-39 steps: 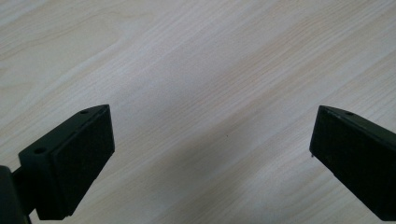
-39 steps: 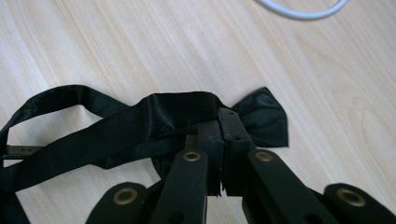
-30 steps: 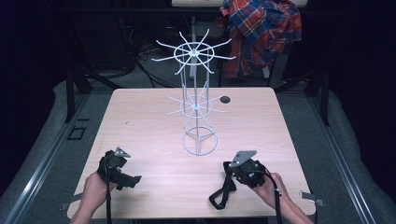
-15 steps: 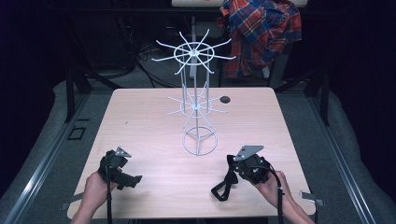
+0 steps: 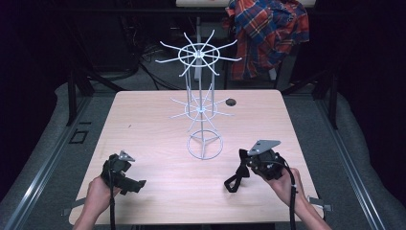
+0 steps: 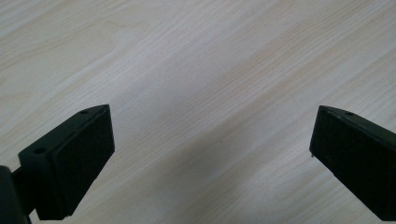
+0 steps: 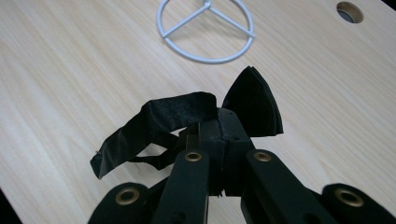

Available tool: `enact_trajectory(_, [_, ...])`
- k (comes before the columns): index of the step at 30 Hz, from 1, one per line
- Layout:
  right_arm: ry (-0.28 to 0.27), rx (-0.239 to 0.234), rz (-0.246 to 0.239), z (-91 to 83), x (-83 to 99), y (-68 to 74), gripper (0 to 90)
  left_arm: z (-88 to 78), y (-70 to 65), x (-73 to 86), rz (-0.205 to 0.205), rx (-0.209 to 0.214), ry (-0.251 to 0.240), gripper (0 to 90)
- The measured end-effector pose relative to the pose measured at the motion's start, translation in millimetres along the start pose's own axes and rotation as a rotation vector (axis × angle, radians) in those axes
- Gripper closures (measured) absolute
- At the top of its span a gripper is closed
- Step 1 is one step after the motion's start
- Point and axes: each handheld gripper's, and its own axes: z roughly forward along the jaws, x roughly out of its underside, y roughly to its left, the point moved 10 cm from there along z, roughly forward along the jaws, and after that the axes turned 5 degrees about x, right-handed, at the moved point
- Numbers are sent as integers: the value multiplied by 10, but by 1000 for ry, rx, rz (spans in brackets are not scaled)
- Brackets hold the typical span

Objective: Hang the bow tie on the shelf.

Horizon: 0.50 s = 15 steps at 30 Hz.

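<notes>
The right gripper (image 5: pixel 245 165), jaws clamped on the knot of a black bow tie (image 7: pixel 252 100), held it just above the near right part of the table (image 5: pixel 143 124), the tie's strap (image 5: pixel 234 181) hanging toward the person. The white wire rack (image 5: pixel 201 91) stood upright at the table's middle, ahead and to the left of this gripper, which was the nearer one to it, its hook arms spread higher than the tie. The left gripper (image 5: pixel 125 171) lay low at the near left, jaws apart with nothing between them; no writing or brand could be read.
</notes>
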Motion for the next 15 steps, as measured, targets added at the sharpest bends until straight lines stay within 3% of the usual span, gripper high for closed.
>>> enact_trajectory(15, [-34,47,49,-63,-187,-260,900,-12,9,2,-7,1,-5,0])
